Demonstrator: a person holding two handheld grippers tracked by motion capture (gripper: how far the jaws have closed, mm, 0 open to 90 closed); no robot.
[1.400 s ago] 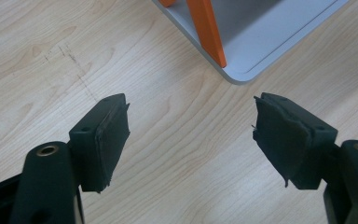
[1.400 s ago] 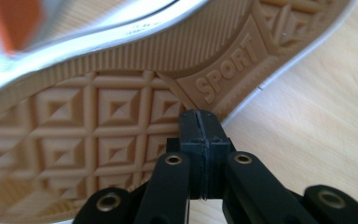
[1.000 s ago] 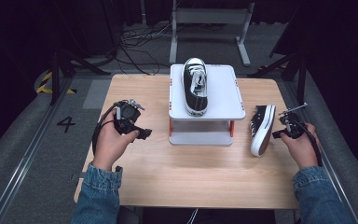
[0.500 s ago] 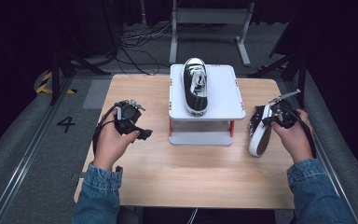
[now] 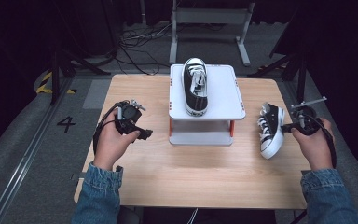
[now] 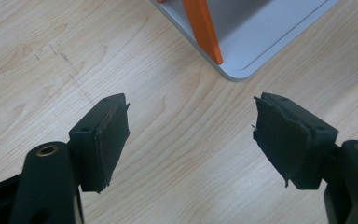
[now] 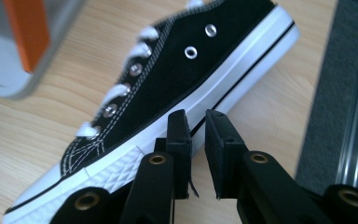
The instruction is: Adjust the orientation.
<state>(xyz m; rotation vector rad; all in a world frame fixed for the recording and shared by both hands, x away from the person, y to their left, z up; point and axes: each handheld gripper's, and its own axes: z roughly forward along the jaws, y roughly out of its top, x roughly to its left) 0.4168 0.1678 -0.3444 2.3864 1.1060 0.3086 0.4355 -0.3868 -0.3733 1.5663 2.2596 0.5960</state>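
Sneaker [image 5: 271,129] near the right edge of the table [image 5: 205,172] is black canvas with white laces and a white sole, and it lies tipped onto its side. Its long axis runs front to back across the tabletop, leaning a little toward the person's left at the near end. The laces and opening face the grey stand [image 5: 207,100], and the sole faces the right gripper [image 5: 286,127]. In the right gripper view the sole rim [image 7: 242,70] crosses just ahead of the jaws, which stand a narrow gap apart. The left pad lies against the sole's edge, yet nothing sits between the pads, so they grip nothing. These jaws have just been opening a little.

A second sneaker [image 5: 196,86] stands upright on top of the stand, lengthwise from front to back, laces up. The left gripper [image 5: 144,134] hovers over bare wood just left of the stand. Its jaws are spread wide and empty, aimed at the stand's lower corner [image 6: 235,70].

Compared with a second ago, the right hand [image 5: 310,142] has pulled back toward the person's right, after having reached over the sneaker half a second ago. The sneaker now leans more steeply on its side and sits slightly nearer the table's front. The left hand [image 5: 112,142] and the second sneaker are where they were
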